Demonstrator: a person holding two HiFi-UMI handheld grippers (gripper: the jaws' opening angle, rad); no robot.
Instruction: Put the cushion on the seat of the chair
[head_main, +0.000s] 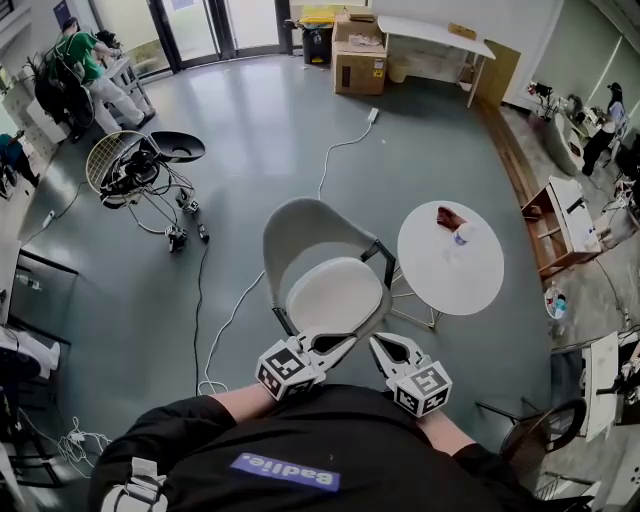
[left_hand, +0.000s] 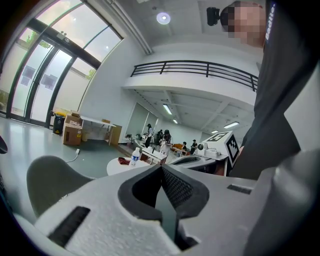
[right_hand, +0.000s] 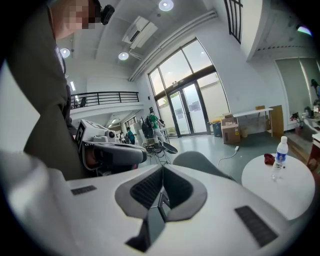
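A grey shell chair (head_main: 305, 225) stands just in front of me with a white cushion (head_main: 335, 293) lying flat on its seat. Both grippers hover at the seat's near edge. My left gripper (head_main: 340, 345) is shut, its tips over the cushion's front rim; whether they touch it I cannot tell. My right gripper (head_main: 378, 342) is shut beside it, just off the seat's right corner. In the left gripper view the jaws (left_hand: 161, 167) meet with nothing between them, the chair back (left_hand: 50, 177) to the left. The right gripper view also shows shut, empty jaws (right_hand: 163, 168).
A round white table (head_main: 470, 280) stands right of the chair, bearing a water bottle (head_main: 460, 235) and a red object (head_main: 447, 216). A white cable (head_main: 225, 330) trails on the floor left of the chair. A tipped wire-basket chair (head_main: 130, 165) lies far left. Cardboard boxes (head_main: 358, 60) stand at the back.
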